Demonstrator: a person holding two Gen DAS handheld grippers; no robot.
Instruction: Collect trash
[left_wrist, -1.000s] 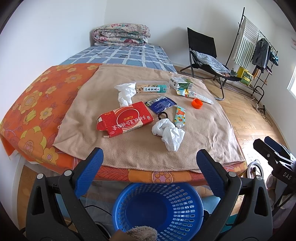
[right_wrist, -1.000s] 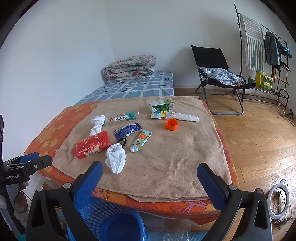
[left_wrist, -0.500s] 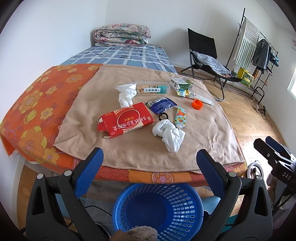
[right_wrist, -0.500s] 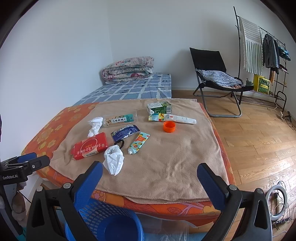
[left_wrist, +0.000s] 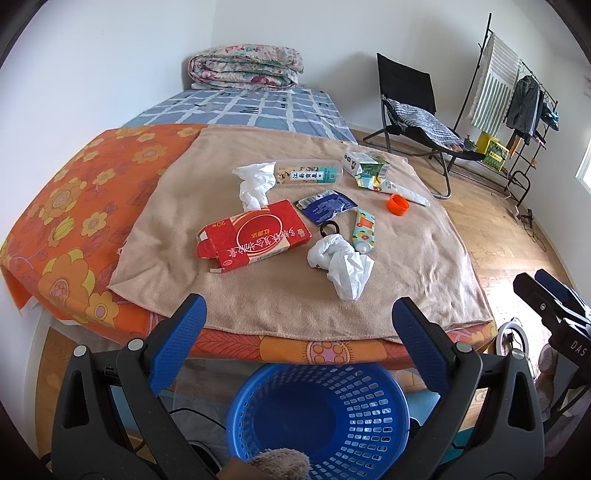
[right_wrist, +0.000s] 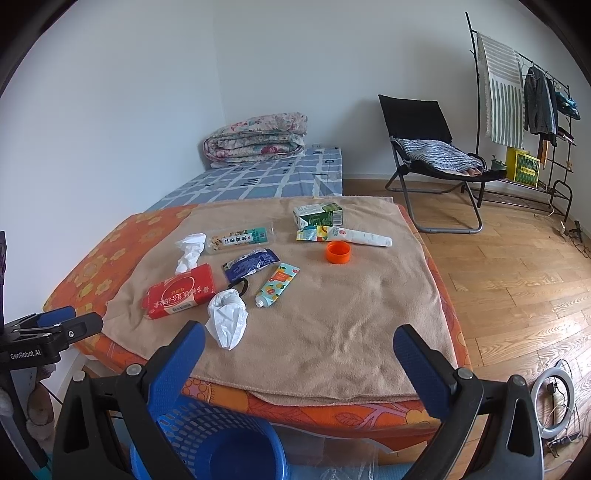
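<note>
From the left wrist view, the left gripper (left_wrist: 295, 325) hangs over the near edge of the bed (left_wrist: 74, 206), jaws spread wide and holding nothing. The basket (left_wrist: 321, 413) stands on the floor directly below, apparently still without trash. All trash lies on the blanket (left_wrist: 406, 280): the tissue (left_wrist: 341, 264) is nearest, just beside the red box (left_wrist: 255, 234) and the tube (left_wrist: 362, 232). Judgement: take the tissue first; advance with jaws fully open, straddle the wad, close on its bulk, avoid pinching the blanket. From the right wrist view, the right gripper (right_wrist: 295, 354) is likewise wide open and empty, facing the same tissue (right_wrist: 227, 319). The cap (right_wrist: 338, 252) and carton (right_wrist: 318, 215) lie farther back. Only one gripper should approach each item; drop from directly above the basket (right_wrist: 207, 446).
</note>
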